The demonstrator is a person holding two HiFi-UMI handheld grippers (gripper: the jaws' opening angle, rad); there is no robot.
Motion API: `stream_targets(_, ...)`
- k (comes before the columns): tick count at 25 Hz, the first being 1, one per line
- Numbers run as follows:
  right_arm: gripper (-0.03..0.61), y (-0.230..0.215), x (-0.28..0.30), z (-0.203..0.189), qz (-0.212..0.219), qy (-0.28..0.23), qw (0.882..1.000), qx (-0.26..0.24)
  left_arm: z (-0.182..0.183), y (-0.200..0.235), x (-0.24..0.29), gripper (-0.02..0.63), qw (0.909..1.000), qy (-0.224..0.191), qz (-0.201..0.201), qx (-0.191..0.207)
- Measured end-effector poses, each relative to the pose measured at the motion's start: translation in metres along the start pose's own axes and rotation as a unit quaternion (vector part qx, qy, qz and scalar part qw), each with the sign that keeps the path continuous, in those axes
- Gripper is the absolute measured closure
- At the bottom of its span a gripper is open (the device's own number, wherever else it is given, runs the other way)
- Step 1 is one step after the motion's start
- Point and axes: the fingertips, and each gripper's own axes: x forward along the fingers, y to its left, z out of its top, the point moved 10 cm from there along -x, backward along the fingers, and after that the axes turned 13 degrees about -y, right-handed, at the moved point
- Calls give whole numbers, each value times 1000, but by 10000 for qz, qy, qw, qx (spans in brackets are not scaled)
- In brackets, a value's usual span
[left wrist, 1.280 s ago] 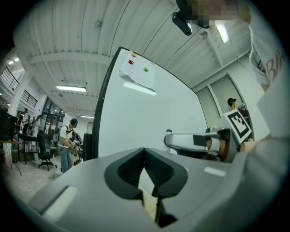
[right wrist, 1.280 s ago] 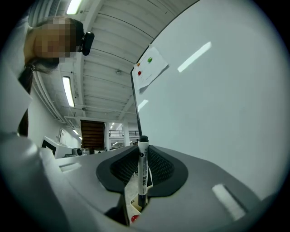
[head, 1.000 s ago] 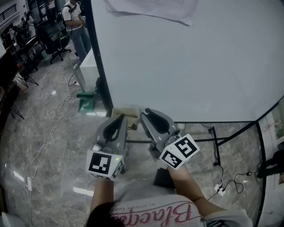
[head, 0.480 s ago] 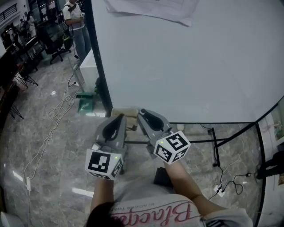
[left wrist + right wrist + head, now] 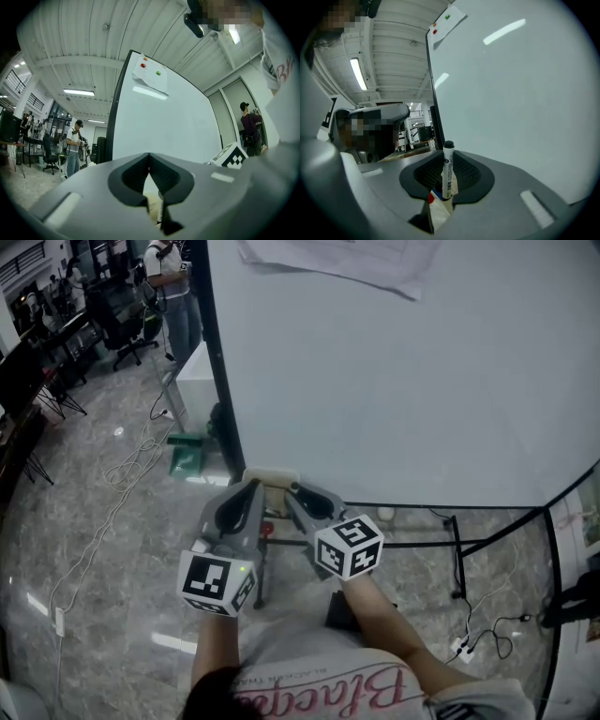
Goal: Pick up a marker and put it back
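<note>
The right gripper [image 5: 448, 157] clamps a black-capped white marker [image 5: 447, 180], which stands upright between its jaws. The left gripper [image 5: 149, 157], just beside it, has its jaws closed together on nothing

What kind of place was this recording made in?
Probably an open office or lab: a large whiteboard on a stand, office chairs at desks behind it, and cables trailing over a polished stone floor.

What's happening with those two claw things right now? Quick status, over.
Left gripper shut, empty. Right gripper shut on black-capped marker, upright, beside the whiteboard. Nothing seen blocking.
</note>
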Motion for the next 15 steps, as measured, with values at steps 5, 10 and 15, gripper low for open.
stream_targets(5,508,-9,3,-10,-175,222,9995,170,-1,3,4,615,10000,-10,-5,0)
stream_targets(10,491,-15,4,-11,-339,254,9991,-23,-2,5,7,615,10000,-11,-38,-19)
stream_targets(15,460,-20,9,-12,-272,310,9990,-162,-3,5,10,615,10000,-6,-71,-23)
